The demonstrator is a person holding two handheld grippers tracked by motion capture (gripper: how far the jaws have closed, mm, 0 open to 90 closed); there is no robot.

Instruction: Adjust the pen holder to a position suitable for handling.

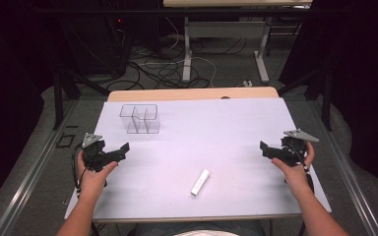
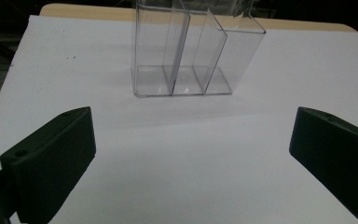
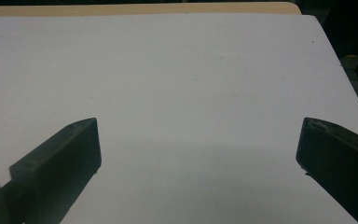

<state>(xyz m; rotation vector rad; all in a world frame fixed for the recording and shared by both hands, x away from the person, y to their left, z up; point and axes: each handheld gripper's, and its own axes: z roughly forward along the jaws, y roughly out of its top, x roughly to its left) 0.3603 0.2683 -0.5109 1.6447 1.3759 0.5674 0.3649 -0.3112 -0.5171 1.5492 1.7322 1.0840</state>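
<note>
A clear plastic organizer [image 1: 140, 118] with several compartments stands upright at the table's back left; it appears empty, and in the left gripper view the organizer [image 2: 193, 51] is straight ahead. A small white stick-shaped object [image 1: 200, 182] lies flat near the front middle of the white sheet. My left gripper [image 1: 123, 149] hovers at the left edge, in front of the organizer, its jaws wide apart with nothing between them [image 2: 193, 149]. At the right edge my right gripper [image 1: 264, 147] is likewise open and empty [image 3: 198, 149], pointing over bare sheet.
A white sheet [image 1: 216, 132] covers the wooden table [image 1: 192, 93]. Beyond the far edge lie floor cables [image 1: 162, 69] and the legs of another table [image 1: 187, 49]. Metal rails run along both sides of the table.
</note>
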